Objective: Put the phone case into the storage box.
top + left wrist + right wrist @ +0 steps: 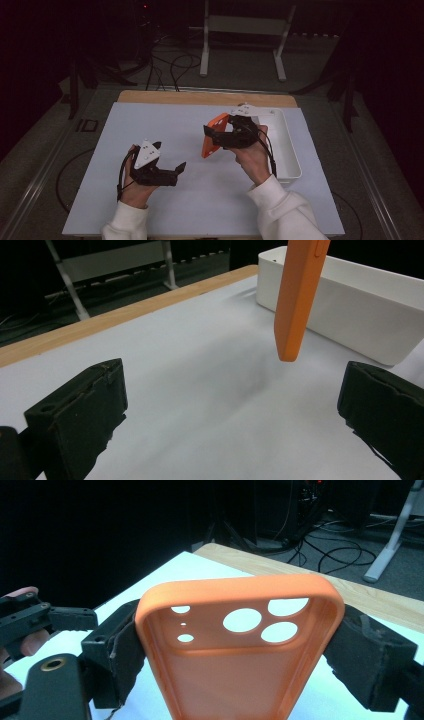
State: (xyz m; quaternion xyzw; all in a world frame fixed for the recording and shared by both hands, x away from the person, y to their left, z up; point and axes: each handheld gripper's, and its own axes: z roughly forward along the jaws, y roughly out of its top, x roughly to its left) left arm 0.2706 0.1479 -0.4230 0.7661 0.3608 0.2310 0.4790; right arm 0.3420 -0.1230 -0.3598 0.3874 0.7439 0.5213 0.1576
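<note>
An orange phone case [212,135] hangs above the middle of the white table mat, gripped across its width by my right gripper [216,135]. In the right gripper view the case [240,650] sits between both pads, camera cut-outs toward the far end. My left gripper [170,157] rests low at the left with its jaws wide apart and nothing between them. In the left gripper view the case's lower edge [296,305] hangs ahead of the left gripper [235,415], apart from it.
A white rectangular bin [289,145] stands at the mat's right side, just behind my right hand; it appears as the bin [360,305] in the left gripper view. A wooden table edge [200,97] runs along the back. Cables and a stand's legs [240,45] lie beyond.
</note>
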